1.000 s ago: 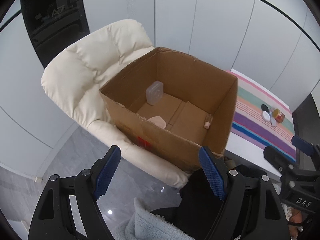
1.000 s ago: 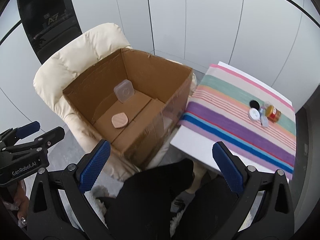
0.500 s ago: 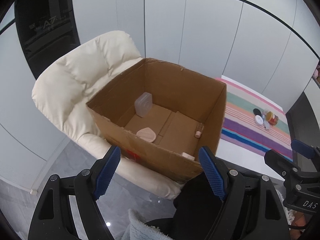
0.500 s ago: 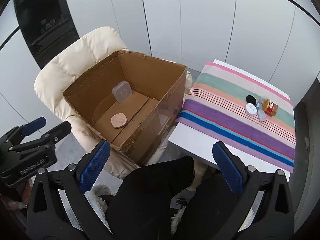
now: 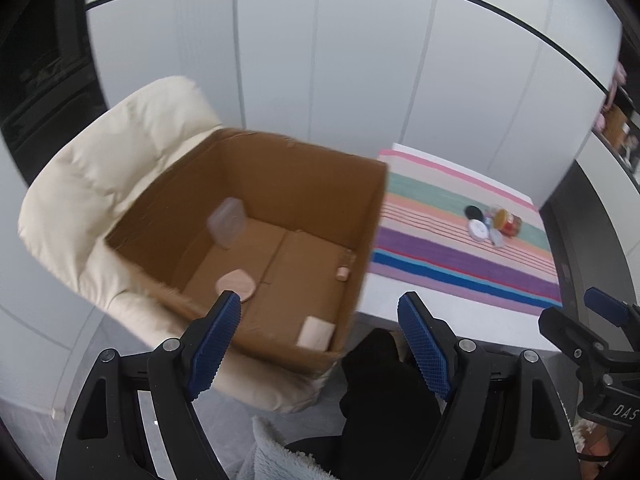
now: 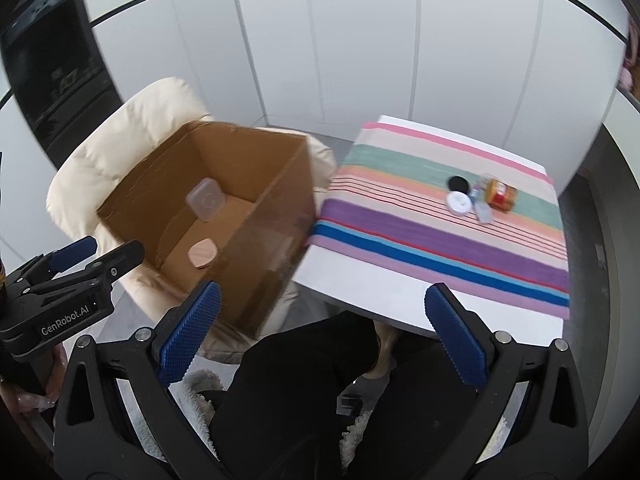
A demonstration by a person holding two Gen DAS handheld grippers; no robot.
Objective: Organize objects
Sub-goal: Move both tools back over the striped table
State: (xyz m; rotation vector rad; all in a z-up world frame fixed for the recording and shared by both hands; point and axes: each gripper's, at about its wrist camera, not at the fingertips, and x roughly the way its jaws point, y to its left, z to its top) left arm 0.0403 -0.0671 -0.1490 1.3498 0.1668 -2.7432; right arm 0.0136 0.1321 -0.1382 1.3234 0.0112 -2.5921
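both grippers, left gripper [image 5: 320, 316] & right gripper [image 6: 324, 316], have fingers wide open w/ nothing in them. the jars & lids [image 6: 478, 196] sit on the striped surface [image 6: 420, 240], right of the cardboard box [image 6: 260, 240]. the box sits on a cream chair [image 6: 132, 128].

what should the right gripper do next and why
Probably carry the right gripper forward over the striped cloth toward the cluster at its far end: black lid, white lid and red-labelled jar. Both grippers are open and empty, a few items already lie in the cardboard box, and that cluster remains on the table, on the right gripper's side.
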